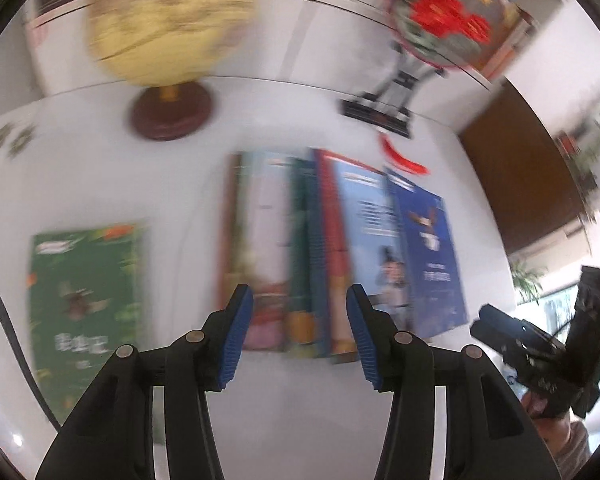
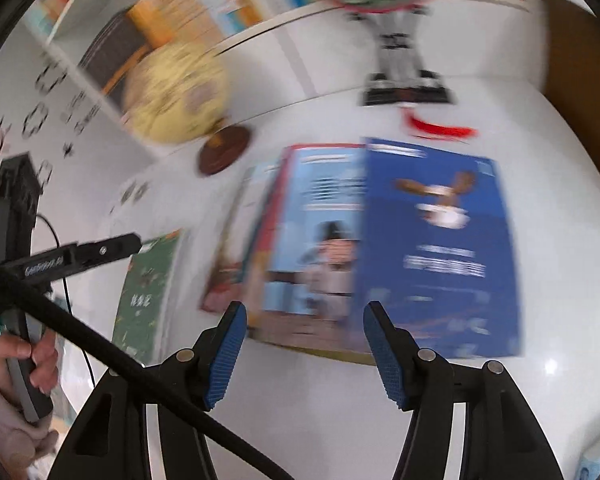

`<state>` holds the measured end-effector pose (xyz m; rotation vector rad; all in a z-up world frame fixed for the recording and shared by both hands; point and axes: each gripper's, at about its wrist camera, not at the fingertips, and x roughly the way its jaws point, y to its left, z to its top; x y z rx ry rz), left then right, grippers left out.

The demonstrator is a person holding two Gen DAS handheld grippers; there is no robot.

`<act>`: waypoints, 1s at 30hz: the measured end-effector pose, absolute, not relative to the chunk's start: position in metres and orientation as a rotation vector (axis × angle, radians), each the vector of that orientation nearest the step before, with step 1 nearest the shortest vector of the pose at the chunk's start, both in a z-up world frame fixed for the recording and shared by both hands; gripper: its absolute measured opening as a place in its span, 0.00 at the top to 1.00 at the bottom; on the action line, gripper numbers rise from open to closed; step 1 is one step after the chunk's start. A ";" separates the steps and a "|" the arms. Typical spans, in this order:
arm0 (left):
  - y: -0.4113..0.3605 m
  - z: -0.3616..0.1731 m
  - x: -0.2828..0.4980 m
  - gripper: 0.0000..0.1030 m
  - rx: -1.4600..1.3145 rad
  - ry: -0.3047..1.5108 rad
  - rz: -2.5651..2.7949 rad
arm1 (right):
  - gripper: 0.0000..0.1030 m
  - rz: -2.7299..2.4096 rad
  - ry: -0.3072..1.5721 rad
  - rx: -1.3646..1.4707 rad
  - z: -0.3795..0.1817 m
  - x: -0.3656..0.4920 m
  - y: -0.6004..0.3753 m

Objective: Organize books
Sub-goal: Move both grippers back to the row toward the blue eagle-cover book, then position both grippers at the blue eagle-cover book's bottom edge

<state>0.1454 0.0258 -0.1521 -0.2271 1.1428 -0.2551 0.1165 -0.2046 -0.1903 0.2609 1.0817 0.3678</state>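
Note:
Several books lie overlapping in a fanned pile (image 1: 340,240) on the white table (image 1: 292,412), with a dark blue book (image 2: 436,248) on top at the right and a light blue one (image 2: 320,240) under it. A green book (image 1: 84,300) lies alone to the left (image 2: 148,292). My left gripper (image 1: 300,320) hovers above the pile's near edge, open, with nothing between its blue pads. My right gripper (image 2: 304,344) hangs over the near edge of the blue books, open and empty. Both views are blurred.
A yellow globe (image 1: 168,20) on a dark round base (image 1: 172,114) stands behind the books. A red ornament on a grey stand (image 1: 444,20) is at the back right. Shelves with books (image 2: 204,4) rise behind. A hand (image 2: 12,360) holds the other gripper at the left.

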 end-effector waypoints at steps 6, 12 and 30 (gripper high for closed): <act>-0.049 -0.166 0.152 0.54 -0.219 1.155 -0.391 | 0.42 0.256 1.101 0.404 -0.210 0.121 -0.300; -0.098 -0.190 0.162 0.55 -0.208 1.179 -0.409 | 0.42 0.249 1.120 0.496 -0.241 0.135 -0.350; -0.128 -0.216 0.172 0.50 -0.131 1.154 -0.306 | 0.42 0.366 1.182 0.536 -0.283 0.148 -0.362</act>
